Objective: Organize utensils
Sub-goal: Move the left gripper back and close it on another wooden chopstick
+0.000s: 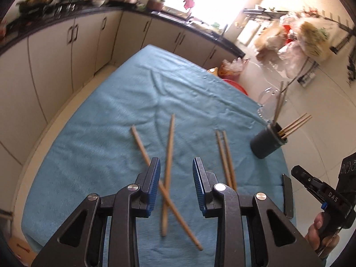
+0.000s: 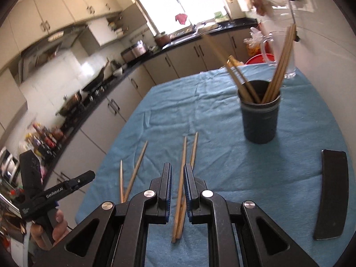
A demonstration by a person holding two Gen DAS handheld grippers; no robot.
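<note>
The left gripper (image 1: 176, 166) is hovering, jaws apart, over two crossed wooden chopsticks (image 1: 167, 175) lying on the blue tablecloth (image 1: 93, 120). The right gripper (image 2: 178, 171), jaws nearly together and gripping nothing, is hanging above another wooden pair (image 2: 181, 191), near the dark round holder (image 2: 260, 120).

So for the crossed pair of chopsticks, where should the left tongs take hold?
Take the upper chopstick first, mid-shaft above the crossing, from straight overhead, pads either side of its width. It lies flat on the blue cloth over the other chopstick, so only its top and sides are free.

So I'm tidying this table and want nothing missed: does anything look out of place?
Yes. Four chopsticks lie loose on the blue cloth rather than in the dark cup: a crossed pair and a parallel pair. Nothing looks spilled or broken.
</note>
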